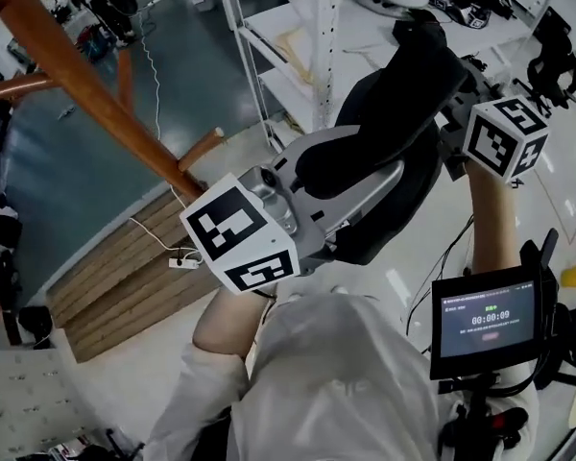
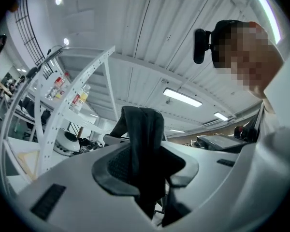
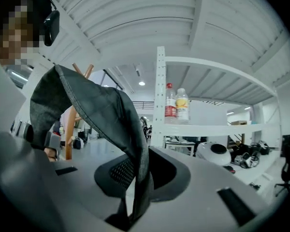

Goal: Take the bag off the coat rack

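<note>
Left tool, right tool — each pinches the bag.

**Legible text: one timer readout**

Head view, lower right: the small monitor shows the counter 00:00:09 in pale digits. A short line above the digits and a red mark below them are too small to read.

Right gripper view: two bottles stand on the white shelf. One label is red and one yellow, and the print on both is illegible.
</note>
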